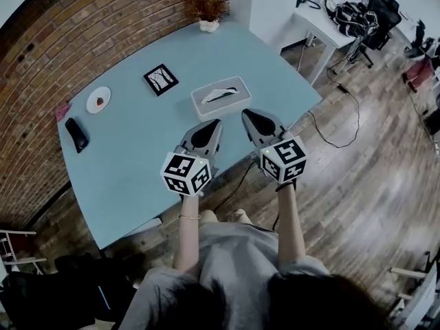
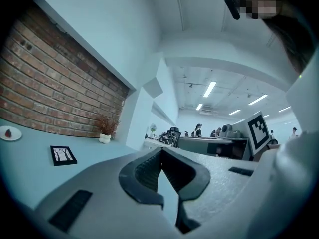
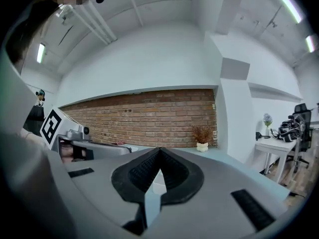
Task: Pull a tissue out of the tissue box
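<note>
- The fingers (image 2: 144, 171) of the left gripper (image 1: 216, 124) are pressed together at their tips, with nothing between them.
- The fingers (image 3: 142, 173) of the right gripper (image 1: 247, 114) are also pressed together and empty.
- Both grippers hang side by side just on the person's side of the tissue box (image 1: 221, 97), apart from it and aimed toward it.
- The tissue box is white. It sits on the pale blue counter (image 1: 137, 157) near the edge closest to the person, with a tissue (image 1: 221, 93) poking out of its top.
- Count on the counter: one tissue box, one framed picture (image 1: 161, 80), one small plate (image 1: 98, 100), one dark object (image 1: 77, 134) and one potted dry plant (image 1: 208, 11).
- The picture lies to the left of the tissue box in the head view. The plate and the dark object lie farther out that way, and the plant stands beyond the box at the far corner.
- A brick wall (image 1: 69, 40) runs along the counter's far side, and the floor (image 1: 371, 177) is wood plank.
- A white desk (image 1: 323, 19) with a black chair (image 1: 381, 9) stands past the box to the right.
- Only the head view shows the tissue box.
- The left gripper view adds a lit open office behind the plant, with distant people.
- The right gripper view shows the brick wall head-on.
</note>
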{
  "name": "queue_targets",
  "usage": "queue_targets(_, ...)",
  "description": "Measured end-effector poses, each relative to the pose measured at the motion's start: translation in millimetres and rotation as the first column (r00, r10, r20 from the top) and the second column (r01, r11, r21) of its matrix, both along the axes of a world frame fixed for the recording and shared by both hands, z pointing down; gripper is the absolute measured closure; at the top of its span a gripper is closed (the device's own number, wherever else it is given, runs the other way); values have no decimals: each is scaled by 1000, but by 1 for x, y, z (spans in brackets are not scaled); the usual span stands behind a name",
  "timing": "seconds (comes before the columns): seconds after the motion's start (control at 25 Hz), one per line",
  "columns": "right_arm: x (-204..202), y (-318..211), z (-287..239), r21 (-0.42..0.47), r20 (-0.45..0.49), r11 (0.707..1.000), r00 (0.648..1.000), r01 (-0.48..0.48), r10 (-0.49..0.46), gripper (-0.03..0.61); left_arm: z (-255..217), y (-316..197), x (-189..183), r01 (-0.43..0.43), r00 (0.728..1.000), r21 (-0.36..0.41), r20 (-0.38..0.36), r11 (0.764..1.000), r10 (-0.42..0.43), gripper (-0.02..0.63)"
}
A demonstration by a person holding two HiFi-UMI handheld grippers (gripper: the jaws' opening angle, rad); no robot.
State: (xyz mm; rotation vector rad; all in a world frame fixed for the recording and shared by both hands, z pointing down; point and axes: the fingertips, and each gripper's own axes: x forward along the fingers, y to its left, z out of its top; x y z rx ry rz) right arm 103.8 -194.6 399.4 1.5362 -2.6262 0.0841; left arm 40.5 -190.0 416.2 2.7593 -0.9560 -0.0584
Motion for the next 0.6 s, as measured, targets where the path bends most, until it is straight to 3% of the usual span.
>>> queue_targets(0.28,19,-20,4,-4,-10,999,999,47,-47,578,5,-16,14,49,998,-6,34,999,-49,611)
queue_targets(0.6,20,-71,19,-31,-58,992,991,122,-124,578,34,-57,12,82,994,-67,80,994,-76,611)
